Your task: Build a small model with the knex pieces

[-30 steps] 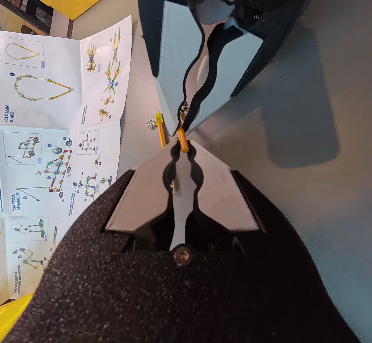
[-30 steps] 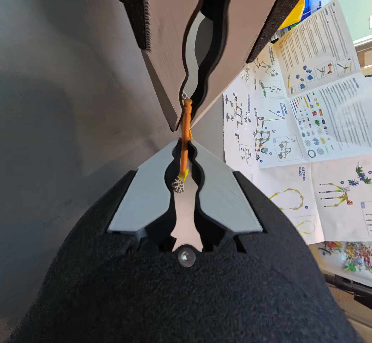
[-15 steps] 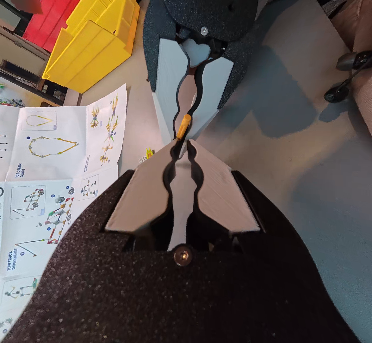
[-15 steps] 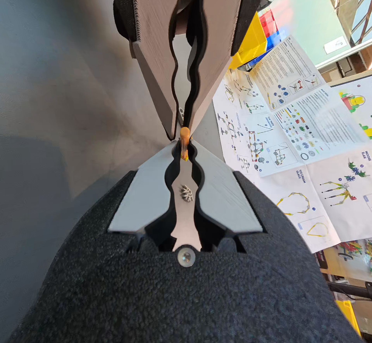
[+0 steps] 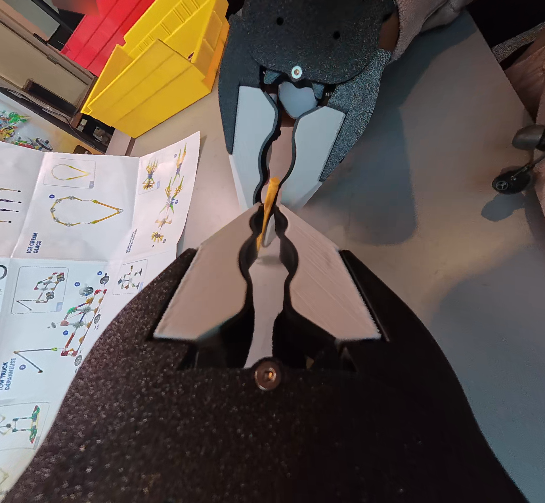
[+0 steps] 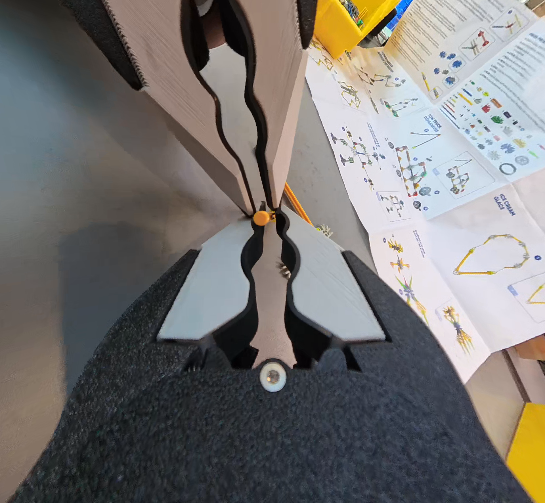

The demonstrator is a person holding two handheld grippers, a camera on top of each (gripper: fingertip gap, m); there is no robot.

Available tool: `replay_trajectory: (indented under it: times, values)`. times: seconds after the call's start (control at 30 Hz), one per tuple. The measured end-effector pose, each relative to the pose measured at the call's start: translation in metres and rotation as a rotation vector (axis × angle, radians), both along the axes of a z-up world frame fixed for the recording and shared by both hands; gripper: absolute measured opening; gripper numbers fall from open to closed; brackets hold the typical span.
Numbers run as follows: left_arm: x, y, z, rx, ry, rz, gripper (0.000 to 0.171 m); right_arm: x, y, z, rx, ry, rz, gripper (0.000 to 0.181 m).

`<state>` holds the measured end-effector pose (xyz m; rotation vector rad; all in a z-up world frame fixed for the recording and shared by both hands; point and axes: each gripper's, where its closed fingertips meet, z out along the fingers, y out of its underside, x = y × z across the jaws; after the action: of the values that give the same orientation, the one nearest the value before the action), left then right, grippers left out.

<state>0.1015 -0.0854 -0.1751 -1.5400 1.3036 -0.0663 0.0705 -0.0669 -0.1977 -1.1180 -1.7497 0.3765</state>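
The two grippers were seen tip to tip above a grey table (image 5: 442, 267). In the left wrist view, the left gripper (image 5: 267, 211) was closed at its tips on a slim orange rod (image 5: 269, 202), the jaws being drawn together until only the rod's thickness parted them. The rod was seen to pass out beyond those tips into the narrow gap of the right gripper (image 5: 272, 191), which faced it from the far side. The rod's far end lay between the right gripper's grey fingers (image 5: 253, 140), a short way up from their tips; whether it was actually pinched there could not be told.

In the right wrist view, the right gripper (image 6: 264, 219) was shown with its jaws almost together, and the rounded end of the orange rod (image 6: 261, 218) sat exactly at the mouth between the tips. The left gripper (image 6: 261, 208) met it from above. A second yellow rod (image 6: 296, 201) lay on the table just beside the tips, near a small white snowflake-shaped connector (image 6: 324, 229). A folded instruction sheet (image 6: 442, 194) was spread alongside, with yellow bins (image 5: 165, 55) and red bins (image 5: 118, 8) behind it.
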Motion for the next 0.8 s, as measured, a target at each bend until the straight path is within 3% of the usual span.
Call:
replay_trajectory:
  times: [0.2,0.4,0.57,0.8]
  values:
    - [0.002,0.000,0.000,0.000,-0.016,0.011,0.009,0.003,-0.001,-0.001,0.006,-0.021,-0.003,0.005]
    - [-0.015,-0.001,-0.014,-0.062,0.023,0.006,0.010,0.003,-0.012,-0.005,0.117,-0.087,0.113,0.006]
    - [-0.031,0.007,-0.028,-0.242,-0.017,0.061,0.018,0.006,-0.013,-0.006,0.033,-0.130,0.160,0.007]
    - [-0.020,0.013,-0.044,-0.295,0.027,0.063,0.021,0.006,-0.015,-0.009,-0.034,-0.224,0.204,0.008]
